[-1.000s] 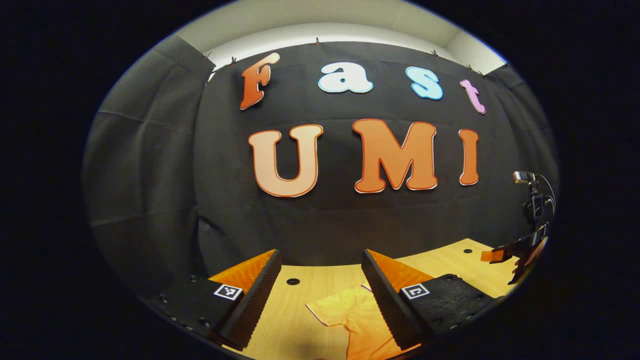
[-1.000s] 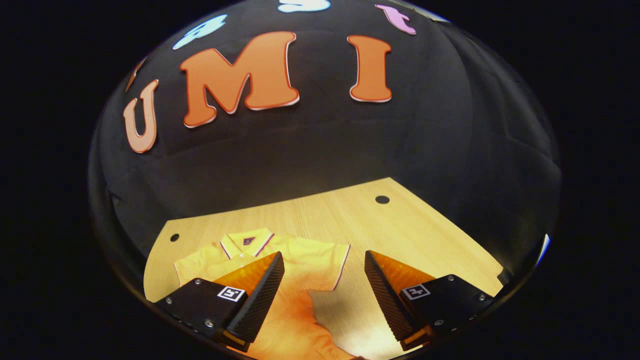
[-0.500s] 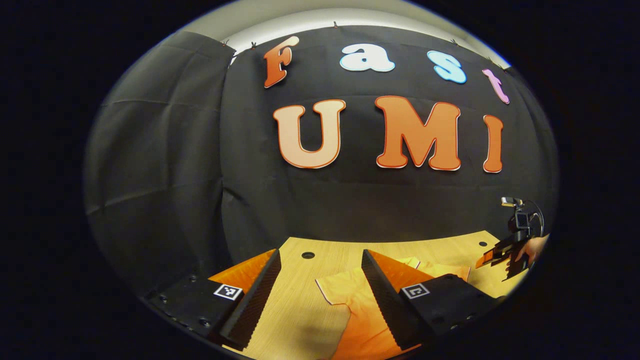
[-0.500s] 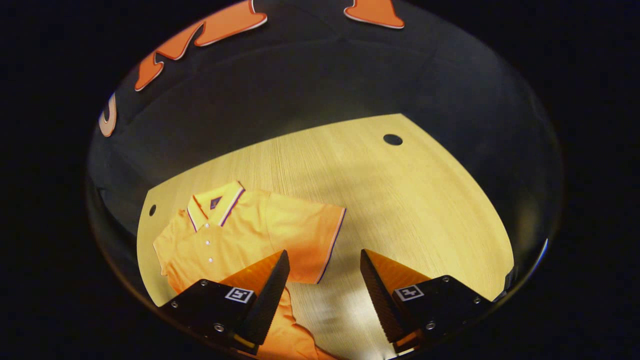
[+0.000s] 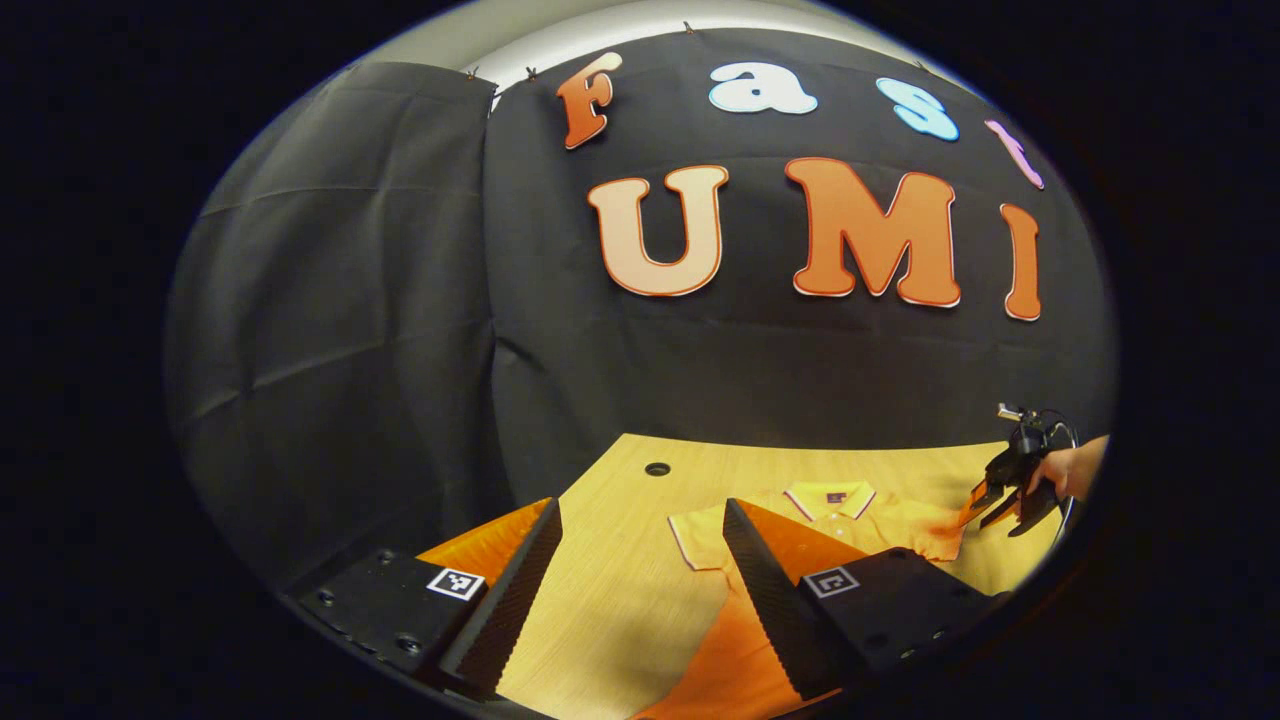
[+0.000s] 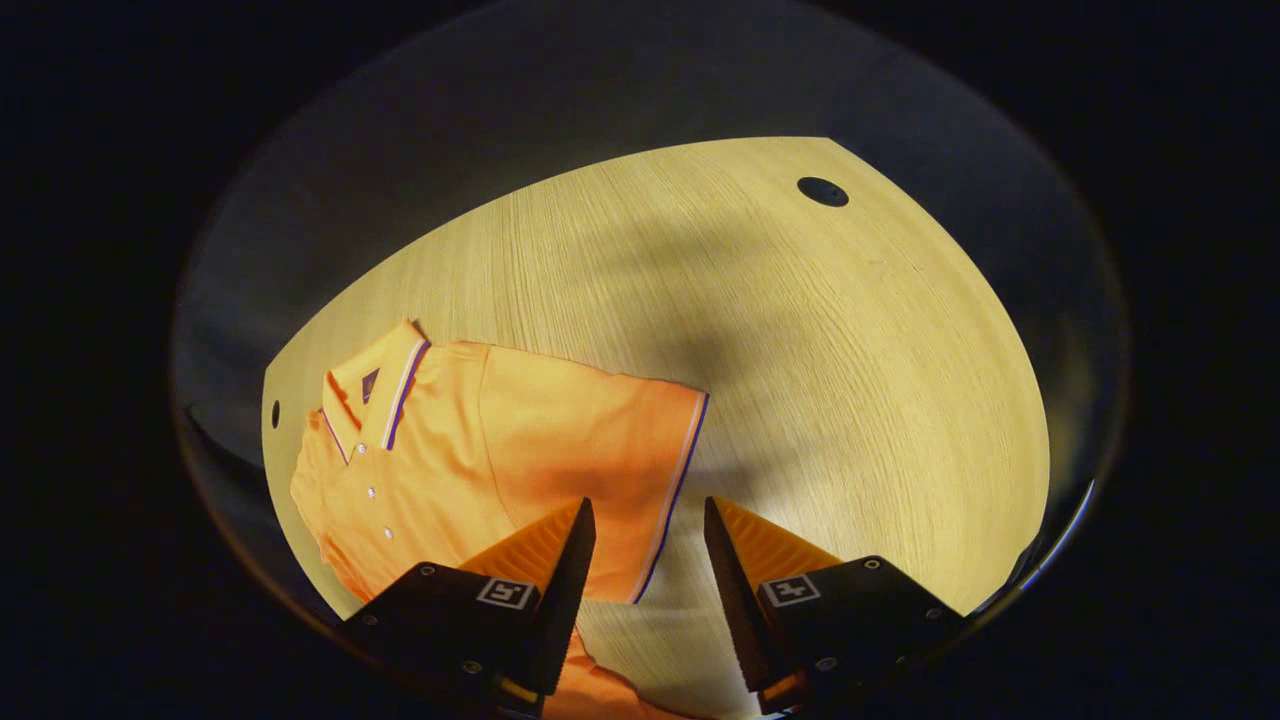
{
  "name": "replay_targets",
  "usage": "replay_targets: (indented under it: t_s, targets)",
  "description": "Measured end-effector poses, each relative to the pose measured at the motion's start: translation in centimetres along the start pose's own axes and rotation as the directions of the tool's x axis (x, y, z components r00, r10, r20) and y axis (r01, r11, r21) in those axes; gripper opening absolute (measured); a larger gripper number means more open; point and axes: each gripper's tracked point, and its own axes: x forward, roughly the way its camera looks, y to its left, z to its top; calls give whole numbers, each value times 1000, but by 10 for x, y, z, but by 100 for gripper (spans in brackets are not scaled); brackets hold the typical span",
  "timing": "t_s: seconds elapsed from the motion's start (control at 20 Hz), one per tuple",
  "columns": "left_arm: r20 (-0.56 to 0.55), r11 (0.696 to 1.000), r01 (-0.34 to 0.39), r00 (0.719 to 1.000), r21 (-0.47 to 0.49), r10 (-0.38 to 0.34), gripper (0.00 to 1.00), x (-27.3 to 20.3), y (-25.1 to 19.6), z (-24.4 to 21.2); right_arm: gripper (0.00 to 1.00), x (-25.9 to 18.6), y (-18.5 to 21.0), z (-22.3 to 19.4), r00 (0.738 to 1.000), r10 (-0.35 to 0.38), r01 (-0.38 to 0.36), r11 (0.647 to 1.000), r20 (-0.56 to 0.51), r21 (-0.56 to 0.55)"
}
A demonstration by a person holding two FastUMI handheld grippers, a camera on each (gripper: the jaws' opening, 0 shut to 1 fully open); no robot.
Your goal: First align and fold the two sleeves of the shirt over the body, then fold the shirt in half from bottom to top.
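Note:
An orange polo shirt (image 6: 470, 450) lies flat on the wooden table (image 6: 800, 350), collar (image 6: 375, 385) to the left and buttons facing up. My right gripper (image 6: 645, 570) hovers open just over the striped hem of one short sleeve (image 6: 640, 450), the hem line running between its fingers. In the left gripper view the shirt (image 5: 870, 510) lies ahead and to the right. My left gripper (image 5: 640, 590) is open above the table near the other sleeve (image 5: 700, 530), with nothing between its fingers. Farther off, a hand (image 5: 1075, 470) holds the right gripper (image 5: 985, 505).
The black cloth wall (image 5: 400, 350) rises behind the table's far edge. Round holes sit in the tabletop near its corners (image 6: 822, 190) (image 5: 657, 468). Bare wood stretches to the right of the shirt (image 6: 850, 400).
The right gripper has tipped down and come closer to the sleeve hem, and its jaws have narrowed a little. The left gripper has tilted down, bringing more of the shirt into sight.

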Motion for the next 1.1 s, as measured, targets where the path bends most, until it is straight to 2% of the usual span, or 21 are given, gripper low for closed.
replay_targets:
  t_s: [0.15,0.2,0.25,0.3,0.45,0.5,0.6,0.65,0.7,0.8,0.95,1.1]
  targets:
    - [-24,999,-36,999,-8,35,99,-8,8,-9,67,10,-2,2,996,-51,48,998,-67,-44]
    - [-29,999,-45,999,-8,45,99,-10,10,-10,53,18,1,-2,994,-47,44,998,-97,-35]
    - [-32,998,-55,998,-7,55,99,-12,12,-12,52,21,7,-6,991,-27,24,1000,-128,-19]
    - [-37,998,-63,997,-6,63,99,-13,15,-13,42,25,9,-13,986,-25,22,1000,-167,-18]
    - [-50,997,-75,996,1,74,99,-17,18,-19,36,25,5,-8,986,-65,62,998,-153,-27]
    - [-55,997,-74,996,1,74,100,-17,18,-19,28,27,7,-6,987,-62,59,998,-150,-20]
    - [-60,998,-65,996,-5,64,100,-17,16,-19,12,24,12,-5,989,-13,9,1000,-149,-22]
    - [-57,998,-61,997,-3,60,100,-17,16,-20,12,22,16,-1,989,32,-30,999,-146,12]
    - [-53,998,-56,997,0,56,100,-16,15,-18,6,22,21,-2,989,63,-58,998,-137,37]
    - [-47,999,-47,998,1,47,99,-13,13,-15,6,14,25,5,990,92,-87,995,-104,51]
    - [-46,999,-35,998,-6,35,99,-10,12,-15,6,-8,49,12,981,174,-168,982,-83,81]
    - [-47,999,-32,998,-11,32,100,-8,14,-15,6,-22,70,18,974,218,-215,975,-62,54]
